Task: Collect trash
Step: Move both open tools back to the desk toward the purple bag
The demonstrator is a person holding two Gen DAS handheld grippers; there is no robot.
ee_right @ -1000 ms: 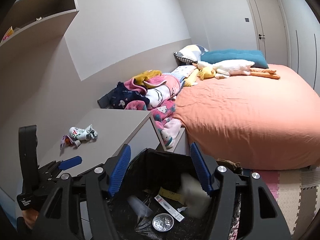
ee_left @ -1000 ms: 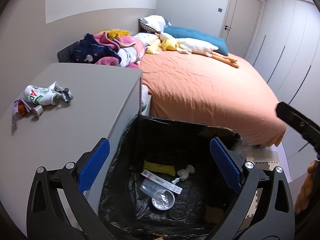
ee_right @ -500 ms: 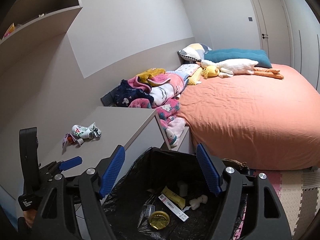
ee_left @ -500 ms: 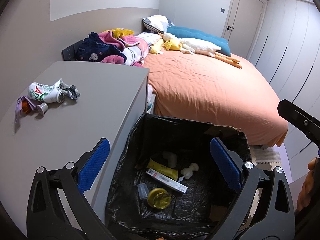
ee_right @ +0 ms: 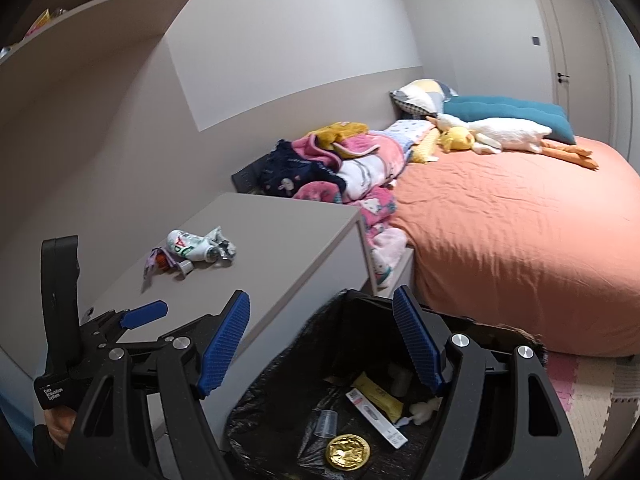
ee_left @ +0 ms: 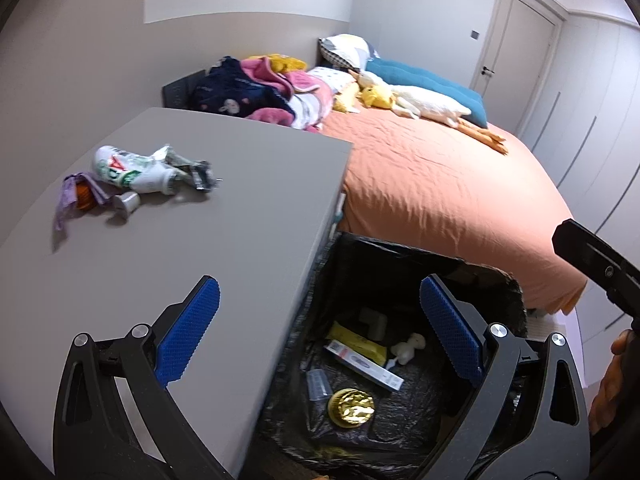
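Note:
A black-lined trash bin (ee_left: 492, 276) stands between the grey table (ee_left: 224, 240) and the bed; it shows in the right wrist view too (ee_right: 280, 364). Inside lie a gold lid (ee_left: 352, 407), a white box (ee_left: 362, 364), a yellow packet and a clear cup. On the table lies a trash pile: a crushed white bottle (ee_left: 132, 168), a crumpled wrapper (ee_left: 192, 168), a purple scrap (ee_left: 70, 196) and a small cap; the bottle also shows in the right wrist view (ee_right: 188, 246). My left gripper (ee_left: 320, 328) is open and empty above the table edge and bin. My right gripper (ee_right: 320, 344) is open and empty above the bin.
A bed with an orange sheet (ee_left: 440, 184) lies behind the bin, with a pile of clothes (ee_left: 260, 92), pillows and a plush duck on it. A shelf (ee_right: 100, 28) hangs over the table. Foam floor mats (ee_right: 592, 384) lie at the right.
Both grippers have risen and swung left toward the table. The bin has slid lower and rightwards in view, and the trash pile looks closer. A gold lid now lies in the bin.

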